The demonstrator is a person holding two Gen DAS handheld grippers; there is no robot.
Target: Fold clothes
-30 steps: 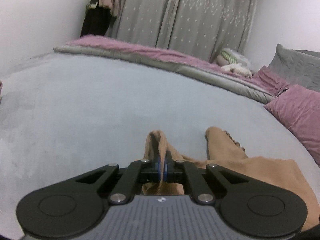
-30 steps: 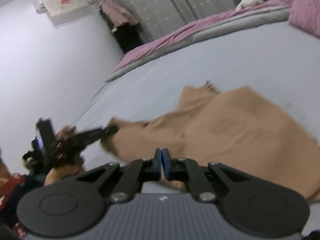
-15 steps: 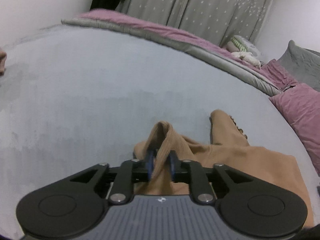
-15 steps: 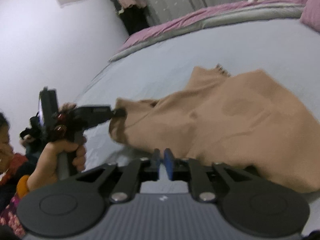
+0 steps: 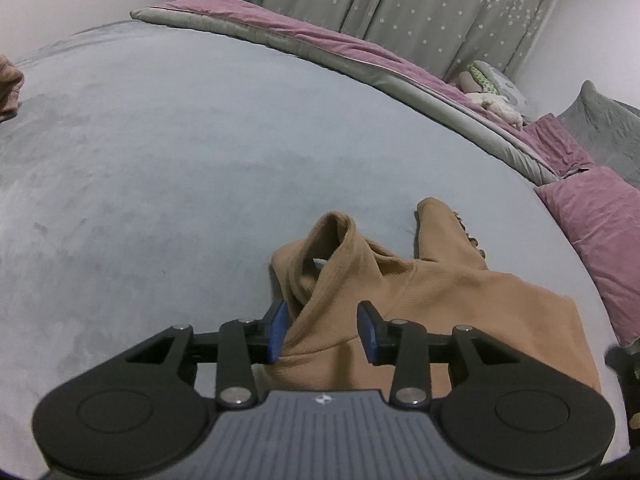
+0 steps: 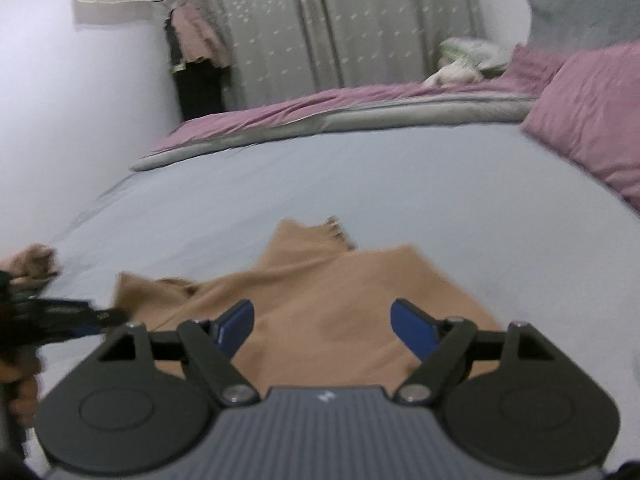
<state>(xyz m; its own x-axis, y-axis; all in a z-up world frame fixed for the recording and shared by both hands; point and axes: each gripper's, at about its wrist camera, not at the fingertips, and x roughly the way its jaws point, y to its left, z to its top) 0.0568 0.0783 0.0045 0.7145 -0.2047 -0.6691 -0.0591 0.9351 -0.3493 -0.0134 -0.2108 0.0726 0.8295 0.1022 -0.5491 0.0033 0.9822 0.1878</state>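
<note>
A tan knitted garment [image 5: 440, 300] lies spread on the pale blue bed cover [image 5: 180, 160]. Its roll collar [image 5: 332, 240] stands up in a loose fold, and one sleeve [image 5: 444, 232] points away. My left gripper [image 5: 323, 332] is open, its blue pads either side of the fold below the collar, not pinching it. In the right wrist view the garment [image 6: 320, 280] lies flat under my right gripper [image 6: 325, 326], which is wide open with nothing held. The left gripper's black fingers [image 6: 100, 314] reach the garment's left edge.
A purple and grey quilt [image 5: 320, 48] is rolled along the bed's far side. Pink pillows [image 5: 592, 232] and a grey cushion [image 5: 608, 120] are at the right. Another tan cloth [image 6: 32, 260] lies at the left edge. Grey curtains [image 6: 320, 20] hang behind.
Both grippers have opened and let go of the garment. The garment, held up before, has dropped and now lies flat on the bed.
</note>
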